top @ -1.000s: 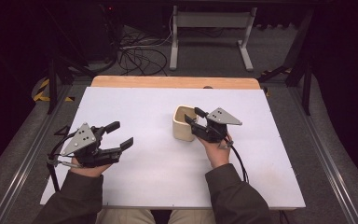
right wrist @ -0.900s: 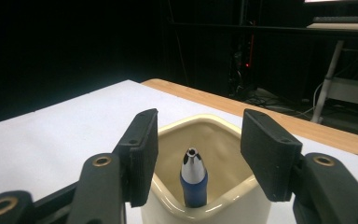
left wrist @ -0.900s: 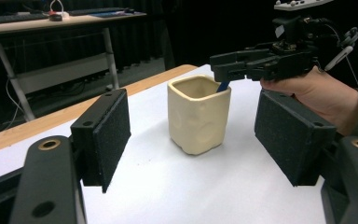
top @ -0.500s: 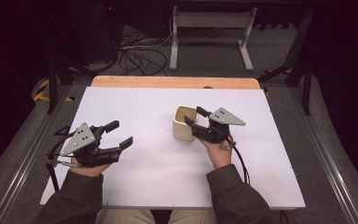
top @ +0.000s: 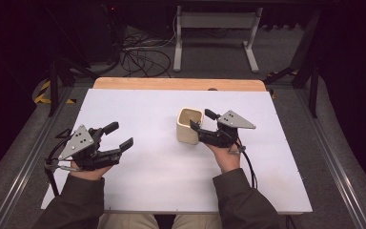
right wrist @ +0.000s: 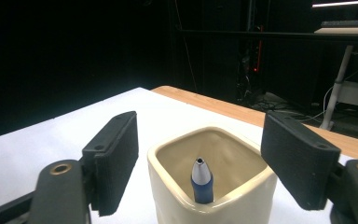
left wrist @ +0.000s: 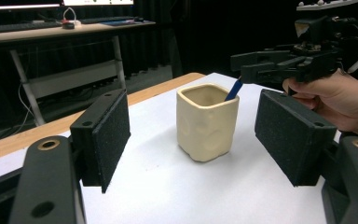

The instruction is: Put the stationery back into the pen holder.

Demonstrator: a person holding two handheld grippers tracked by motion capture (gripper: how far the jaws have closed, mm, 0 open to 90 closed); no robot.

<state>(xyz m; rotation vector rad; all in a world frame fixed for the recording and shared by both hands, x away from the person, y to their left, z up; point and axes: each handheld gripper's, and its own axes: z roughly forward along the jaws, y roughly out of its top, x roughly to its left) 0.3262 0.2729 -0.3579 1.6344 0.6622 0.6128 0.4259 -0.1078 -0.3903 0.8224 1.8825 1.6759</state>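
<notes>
Left gripper [top: 116, 138] resting low over the near-left part of the white table [top: 143, 181], held in the left hand [top: 88, 169], jaws standing wide apart with nothing between them, pointing right toward the cup. Staying well apart from the cup.

Cream square cup [top: 189, 125] sitting upright near the table's middle, a little to the right, on the bare white top. In the left gripper view, cup [left wrist: 207, 121] appearing between the two black pads but far beyond them, dimpled walls facing the camera. Blue pen [left wrist: 233, 89] leaning inside the cup, its end poking just above the rim on the right side. In the right gripper view, pen [right wrist: 202, 181] standing in the cup [right wrist: 214, 200], silver tip up, blue barrel below.

Right gripper [top: 201, 121] hovering just right of the cup, held in the right hand [top: 226, 156], jaws released and having just been opening, now flanking the cup's right corner without the pads pressing on it. Pen sitting free between them, no pad touching it.

Wooden edge [top: 178, 84] running along the table's far side.
</notes>
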